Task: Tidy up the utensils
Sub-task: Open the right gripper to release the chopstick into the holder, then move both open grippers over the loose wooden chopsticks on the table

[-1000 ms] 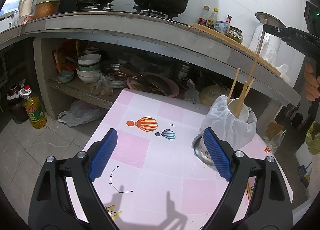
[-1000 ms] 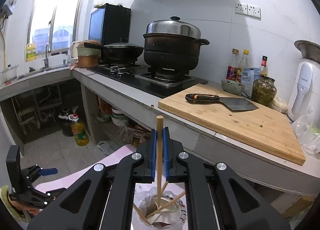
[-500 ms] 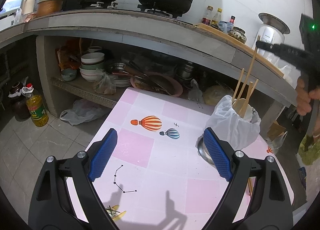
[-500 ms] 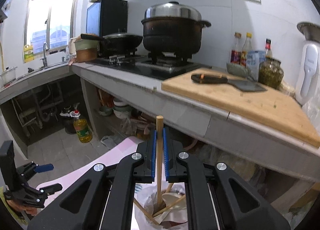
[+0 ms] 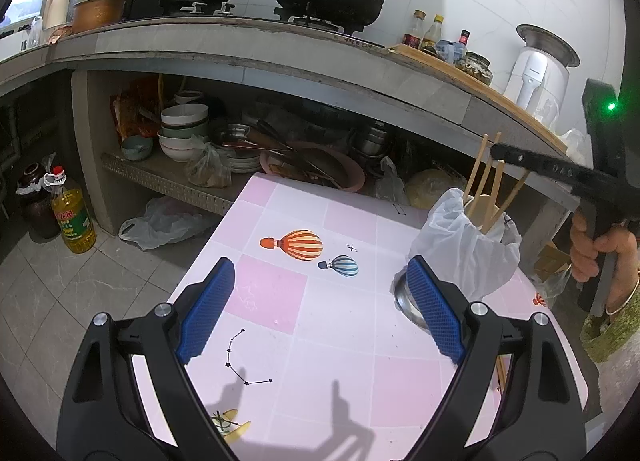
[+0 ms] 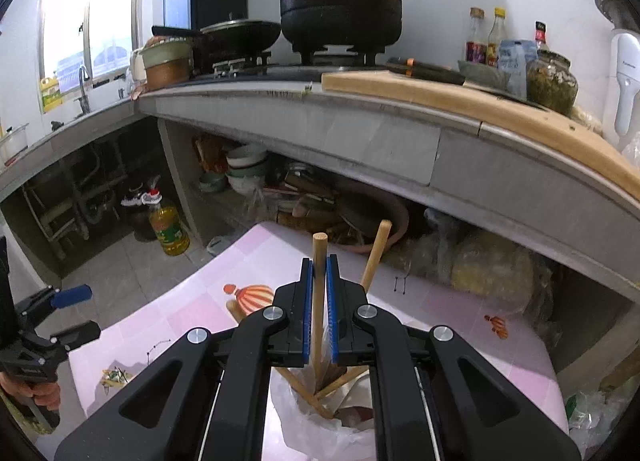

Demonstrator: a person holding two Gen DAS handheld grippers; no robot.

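The right gripper [image 6: 319,273] is clenched on a chopstick [image 6: 319,249] standing upright between its pads, the lower end in the bag-lined holder [image 6: 320,421] below. The left gripper [image 5: 316,301] hangs released, the holder just beyond its right finger.

- Your wooden chopstick [image 6: 319,293] stands upright, its lower end inside the bag-lined holder [image 5: 466,245].
- Several more chopsticks [image 5: 478,175] lean outward in that holder.

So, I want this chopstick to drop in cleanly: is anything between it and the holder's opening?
Nothing visible blocks it. The chopstick, gripped by the right tool, already points into the bag-lined holder; other chopsticks lean beside it, leaving its path open.
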